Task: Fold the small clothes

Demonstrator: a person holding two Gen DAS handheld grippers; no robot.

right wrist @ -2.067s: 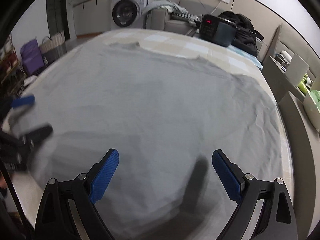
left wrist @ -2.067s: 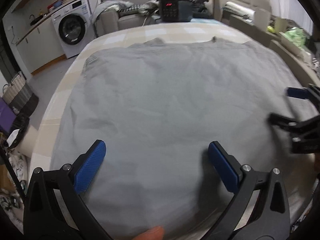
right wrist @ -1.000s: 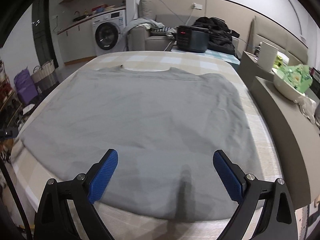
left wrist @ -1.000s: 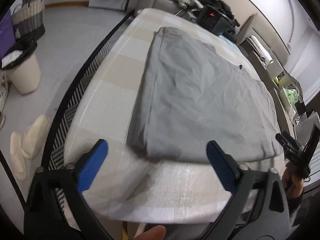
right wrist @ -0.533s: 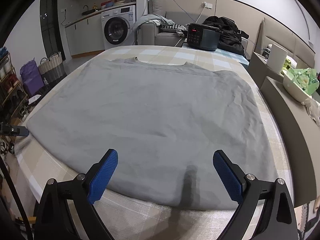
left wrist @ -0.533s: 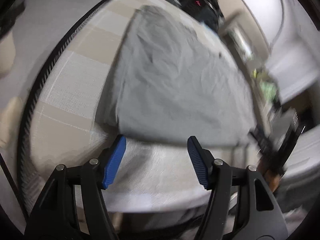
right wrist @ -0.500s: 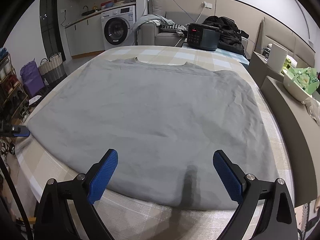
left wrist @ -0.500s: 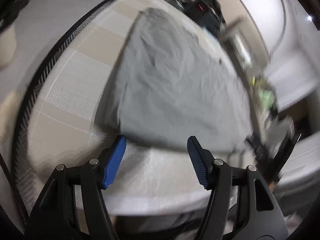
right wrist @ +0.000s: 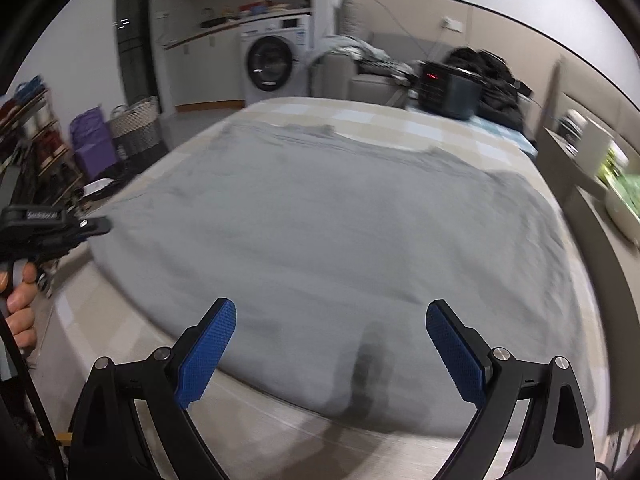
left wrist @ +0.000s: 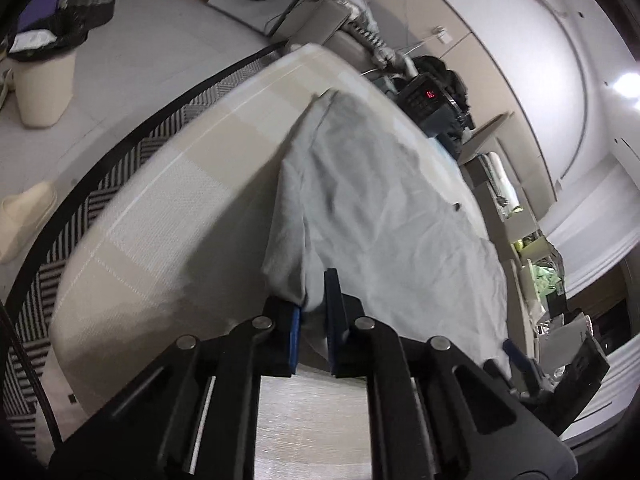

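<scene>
A grey T-shirt (left wrist: 380,200) lies spread flat on the beige checked bed cover (left wrist: 168,216), its collar at the far end. My left gripper (left wrist: 312,308) is at the shirt's near left corner. Its jaws are closing, and the blue pads pinch a bunched fold of that corner. In the right wrist view the same gripper (right wrist: 96,226) shows at the left edge, held by a hand. My right gripper (right wrist: 330,312) hangs open over the near hem of the shirt (right wrist: 320,220), nothing between its fingers. It also shows at the lower right of the left wrist view as the right gripper (left wrist: 516,356).
A black cooker (right wrist: 448,88) with a red display stands beyond the bed's far end, beside a sofa and a washing machine (right wrist: 272,60). A ledge with a white bowl (right wrist: 624,208) runs along the right. A bin (left wrist: 44,88) and slippers sit on the floor at left.
The left jaws have closed from wide open onto the shirt's near left corner, and that gripper has rolled. The right gripper has shifted sideways; the left gripper now shows further into its view.
</scene>
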